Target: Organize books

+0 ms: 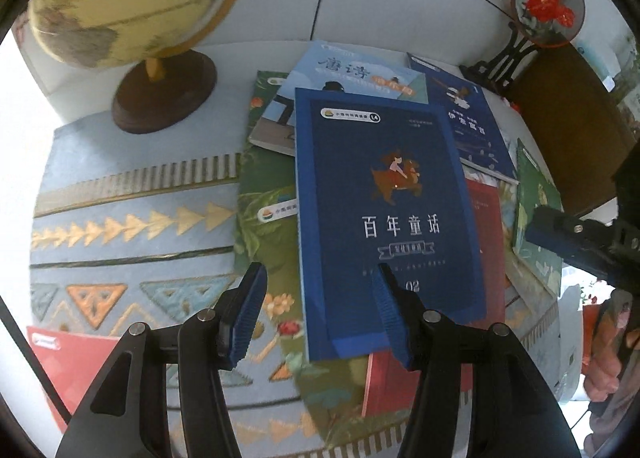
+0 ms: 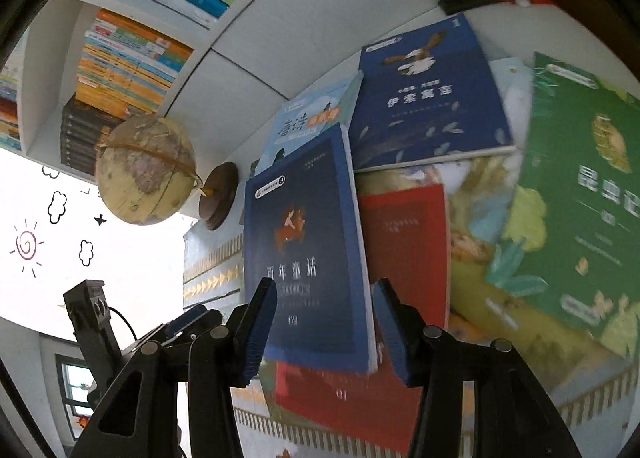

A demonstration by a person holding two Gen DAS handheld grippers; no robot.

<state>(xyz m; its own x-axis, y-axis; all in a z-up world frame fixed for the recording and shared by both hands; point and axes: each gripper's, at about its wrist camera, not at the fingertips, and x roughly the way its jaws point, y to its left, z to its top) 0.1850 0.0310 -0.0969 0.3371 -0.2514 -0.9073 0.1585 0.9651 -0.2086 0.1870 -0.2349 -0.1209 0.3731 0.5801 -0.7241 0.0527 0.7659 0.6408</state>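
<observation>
Where books pile — dark-blue storybook (image 1: 384, 210) uppermost

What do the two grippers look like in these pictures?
Both are alike. The left gripper and the right gripper each have matte black plastic arms with triangular cut-outs and round silver pins at the joints. The fingers carry ribbed dark blue pads. In the right wrist view a thin black cable runs behind the left gripper's black body.

Red book (image 2: 404, 242) mostly buried under the dark blue book (image 2: 308, 242); its title too blurred to read. Green book (image 2: 580, 194) smeared, cut by right frame edge. Shelf spines (image 2: 132, 58) illegible.
</observation>
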